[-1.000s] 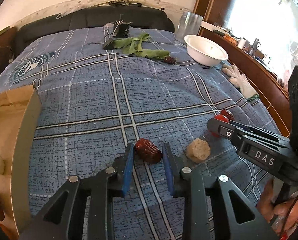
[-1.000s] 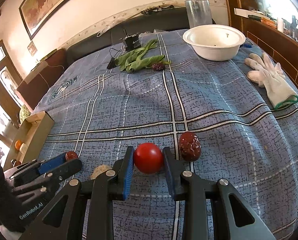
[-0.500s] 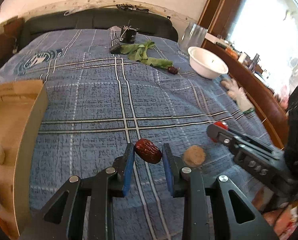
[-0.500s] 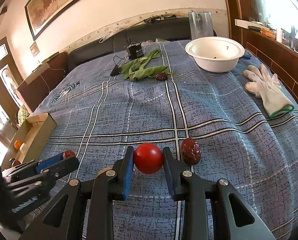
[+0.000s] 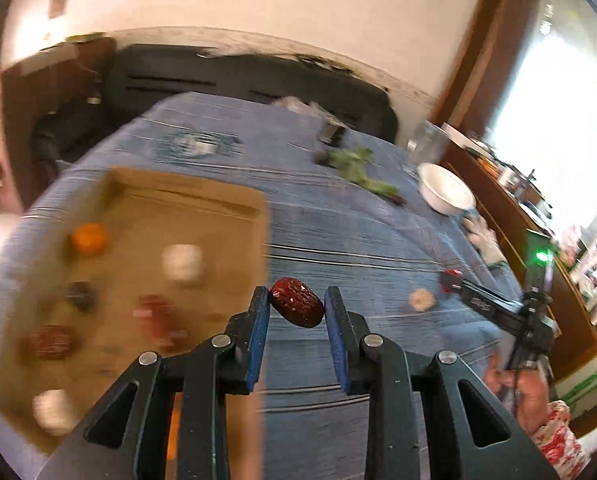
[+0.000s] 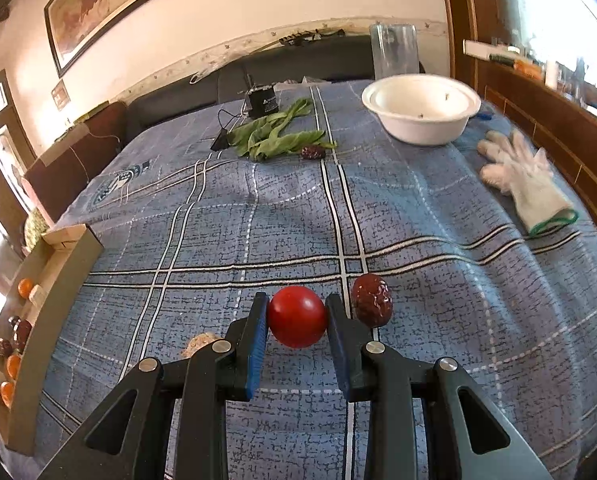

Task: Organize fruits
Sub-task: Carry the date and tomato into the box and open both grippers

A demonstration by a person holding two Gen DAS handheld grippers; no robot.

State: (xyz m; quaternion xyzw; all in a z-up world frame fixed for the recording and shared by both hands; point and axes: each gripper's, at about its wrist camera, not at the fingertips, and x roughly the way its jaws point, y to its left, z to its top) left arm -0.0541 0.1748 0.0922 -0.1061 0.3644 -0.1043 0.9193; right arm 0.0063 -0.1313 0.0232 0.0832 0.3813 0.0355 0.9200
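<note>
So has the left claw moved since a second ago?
Yes. The left claw, shut on the red date, has swung left toward the cardboard box, which now fills its view's left side.

Your left gripper [image 5: 297,309] points forward and down, its blue pads pinched on a red date [image 5: 296,307] held up off the surface. Your right gripper [image 6: 297,317] points down at a similar angle, jaws clamped on a red tomato [image 6: 297,316]. In the left wrist view your right gripper [image 5: 448,278] reaches in from the right, your hand [image 5: 528,390] gripping its handle.
</note>
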